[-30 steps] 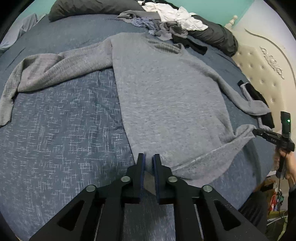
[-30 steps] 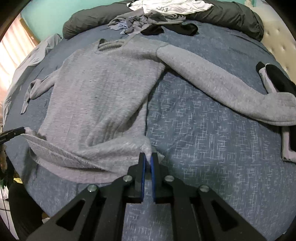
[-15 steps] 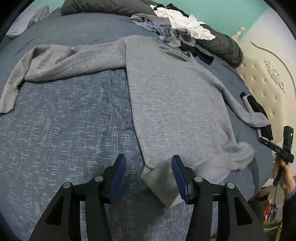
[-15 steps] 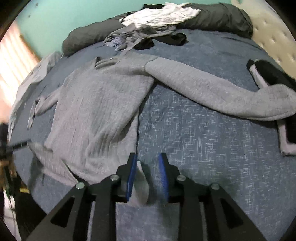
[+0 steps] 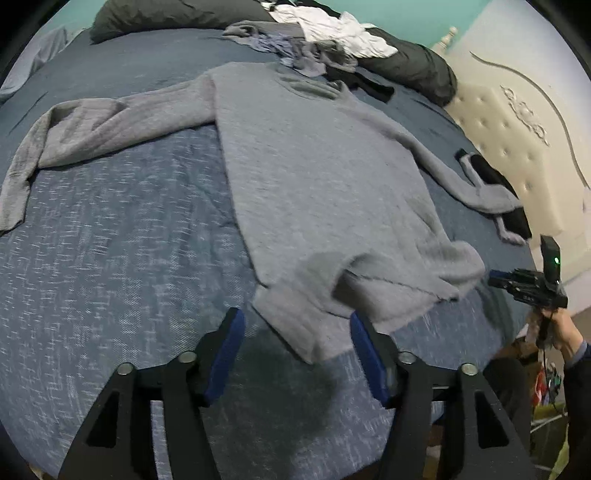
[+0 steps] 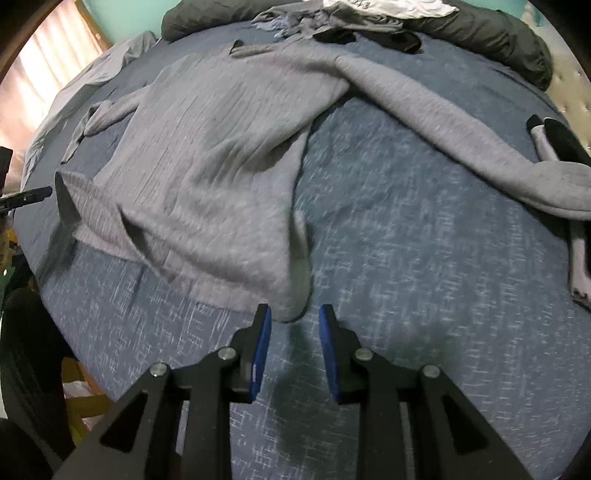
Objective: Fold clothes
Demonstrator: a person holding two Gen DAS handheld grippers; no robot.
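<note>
Left gripper (image 5: 297, 325) – jaws opening wide, sweater hem corner between them, pads clear of it. Right gripper (image 6: 294, 317) – narrowly parted, empty, hem just beyond. Grey sweater (image 5: 314, 166) lies spread at frame centre on the blue bedspread (image 5: 110, 258); clothes pile (image 5: 325, 33) at top.

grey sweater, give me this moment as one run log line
grey sweater: flat on bed, hem rumpled | left gripper: opening, grips nothing | right gripper: open, empty
</note>
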